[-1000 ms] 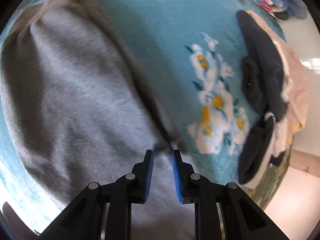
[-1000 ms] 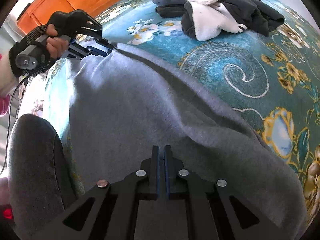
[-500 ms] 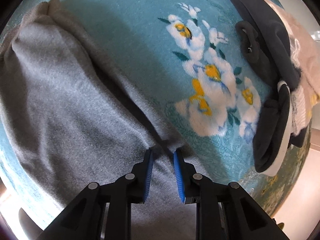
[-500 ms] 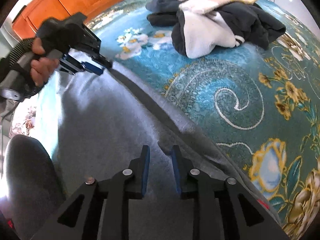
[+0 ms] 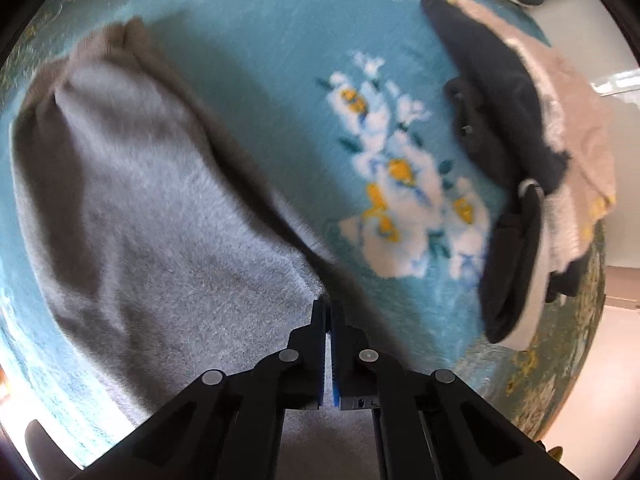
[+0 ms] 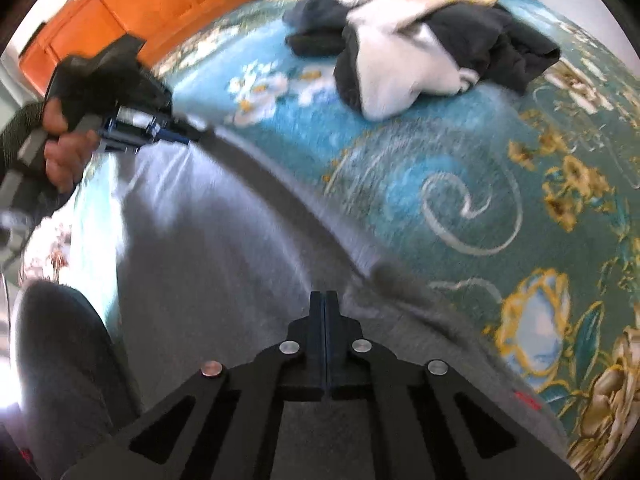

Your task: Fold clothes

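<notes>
A grey garment (image 5: 160, 200) lies spread on the teal flowered carpet (image 5: 280, 80). My left gripper (image 5: 328, 306) is closing tight on its near right corner, and the cloth runs in between the blue pads. In the right wrist view the same garment (image 6: 220, 260) fills the lower left. The right gripper (image 6: 325, 296) is closing on a fold at the garment's right edge, with the cloth bunched at its tips. The left gripper (image 6: 186, 140), held by a hand (image 6: 60, 160), shows there at the far edge, pulling the cloth taut.
A pile of dark, white and beige clothes (image 5: 500, 140) (image 6: 420, 52) lies on the carpet (image 6: 460, 184) beyond the garment. Orange wooden furniture (image 6: 140, 4) stands at the back. The person's grey-clad leg (image 6: 60, 360) is at the lower left. Pale bare floor (image 5: 592, 360) borders the carpet.
Both grippers stood open over the garment's edge half a second ago and are now shut on it. The left gripper has risen, lifting its corner off the carpet.
</notes>
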